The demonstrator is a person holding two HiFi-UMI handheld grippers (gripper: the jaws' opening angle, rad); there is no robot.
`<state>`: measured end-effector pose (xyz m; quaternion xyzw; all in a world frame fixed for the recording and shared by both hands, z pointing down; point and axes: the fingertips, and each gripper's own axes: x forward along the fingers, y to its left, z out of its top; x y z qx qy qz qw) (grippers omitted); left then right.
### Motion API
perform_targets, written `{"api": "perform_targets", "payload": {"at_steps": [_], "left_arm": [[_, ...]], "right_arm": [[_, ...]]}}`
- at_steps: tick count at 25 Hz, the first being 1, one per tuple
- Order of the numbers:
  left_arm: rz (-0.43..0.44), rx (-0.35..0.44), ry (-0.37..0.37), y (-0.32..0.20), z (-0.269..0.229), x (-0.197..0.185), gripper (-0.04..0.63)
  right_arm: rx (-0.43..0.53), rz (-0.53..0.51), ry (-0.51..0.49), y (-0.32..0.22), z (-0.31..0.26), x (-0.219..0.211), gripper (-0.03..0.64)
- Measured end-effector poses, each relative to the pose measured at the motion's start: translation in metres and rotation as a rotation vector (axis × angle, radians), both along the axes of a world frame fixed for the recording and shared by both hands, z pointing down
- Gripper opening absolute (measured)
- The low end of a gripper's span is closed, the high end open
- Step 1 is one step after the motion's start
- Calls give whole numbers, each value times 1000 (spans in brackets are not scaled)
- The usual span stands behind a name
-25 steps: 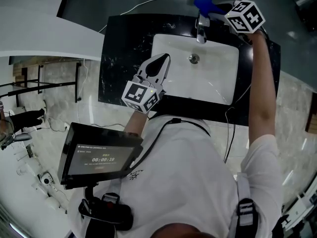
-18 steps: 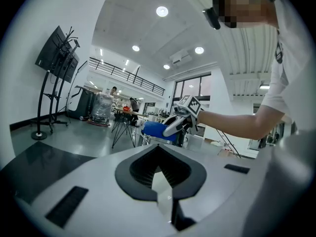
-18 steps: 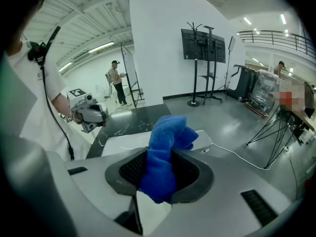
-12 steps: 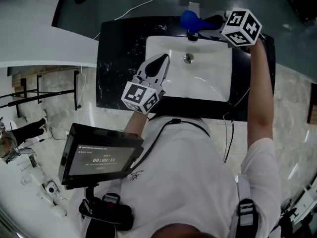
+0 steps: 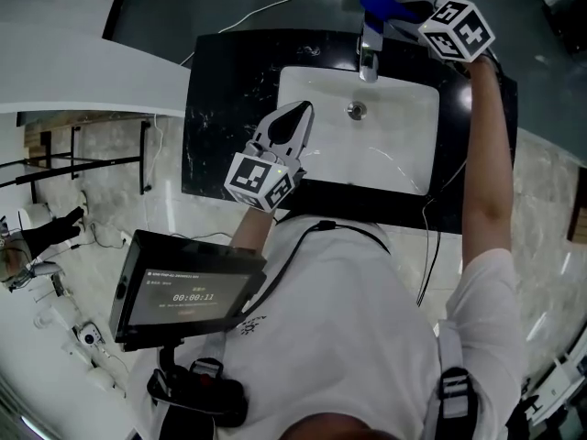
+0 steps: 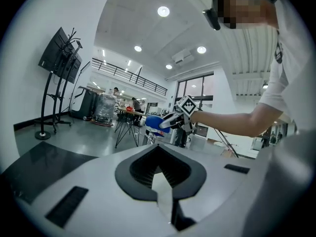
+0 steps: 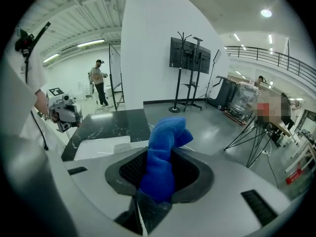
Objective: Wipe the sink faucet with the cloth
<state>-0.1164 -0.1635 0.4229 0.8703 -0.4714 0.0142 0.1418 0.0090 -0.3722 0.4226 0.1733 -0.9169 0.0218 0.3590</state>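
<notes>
Cloth (image 7: 159, 174) in right hand-held gripper (image 7: 160, 149)

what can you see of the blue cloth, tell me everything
The blue cloth is bright and fluffy, microfibre by its look, bunched into a twisted roll. The right tool is shut on it, and its free end pokes out past the jaws. In the head view it sits just behind the faucet top; contact there cannot be told.
</notes>
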Motion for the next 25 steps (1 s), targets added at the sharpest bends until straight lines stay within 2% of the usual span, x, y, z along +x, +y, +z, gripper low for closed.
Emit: {"api": "perform_targets", "payload": {"at_steps": [10, 25], "left_arm": [[-24, -6, -1, 1, 2, -6, -12], [52, 5, 4, 1, -2, 15, -12]], "right_arm": [[-43, -21, 32, -4, 14, -8, 126], [-99, -200, 30, 89, 19, -20, 126]]}}
